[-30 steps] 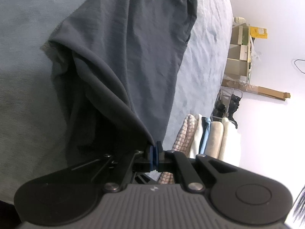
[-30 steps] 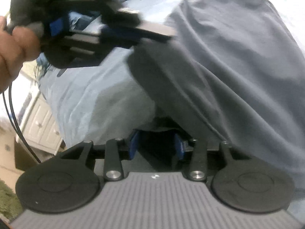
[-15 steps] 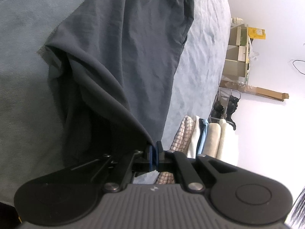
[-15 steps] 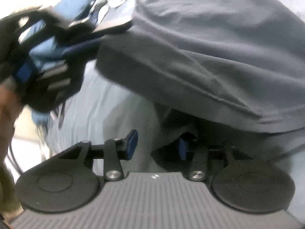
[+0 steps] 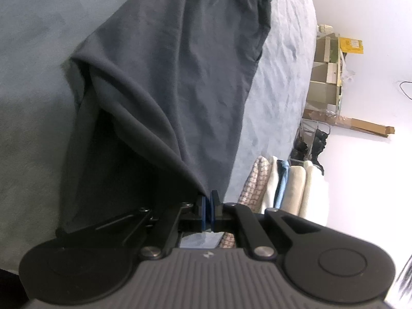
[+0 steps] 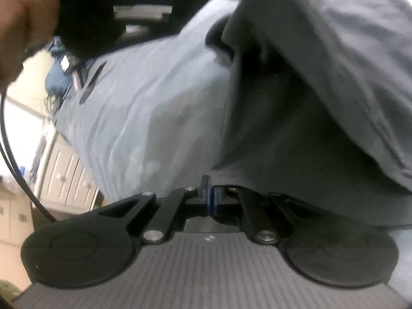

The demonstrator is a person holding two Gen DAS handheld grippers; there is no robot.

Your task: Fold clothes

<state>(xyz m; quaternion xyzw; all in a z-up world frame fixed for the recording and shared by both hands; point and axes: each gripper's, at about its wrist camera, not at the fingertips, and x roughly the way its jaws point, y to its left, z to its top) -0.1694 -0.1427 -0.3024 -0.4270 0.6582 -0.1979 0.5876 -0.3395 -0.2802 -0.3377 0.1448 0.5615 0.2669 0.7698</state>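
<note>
A: Left side first — where are the shorts?

B: Dark grey shorts (image 5: 180, 82) lie on the bed (image 5: 33, 77), waistband at the far end. Left tool (image 5: 209, 200) is pinched tight on a corner of the near hem, lifting it so the cloth tents up off the sheet.

A: And the right?

B: Right tool (image 6: 209, 195) has just been closing. Its blue pads now meet at the shorts' lower edge (image 6: 283, 128); looks like it's nipped the hem, but the pic's blurry, so can't swear fabric is betw. the pads.

A: Progress?

B: Early, I'd say. Shorts look already halved lengthwise, w/ layers stacked along one side. Both near corners seem taken — carrying the hem up to the waistband is left, then smoothing.

A: What does one view give that the other doesn't?

B: Left wrist view shows the whole garment, the waistband, plus a stack of folded clothes (image 5: 283, 182) beside the bed, and cardboard boxes (image 5: 327, 74) at the wall. Right wrist view shows none of that, but catches the person's hand (image 6: 23, 23) on the other tool's grip, a cable (image 6: 10, 154), white drawers (image 6: 67, 177).
</note>
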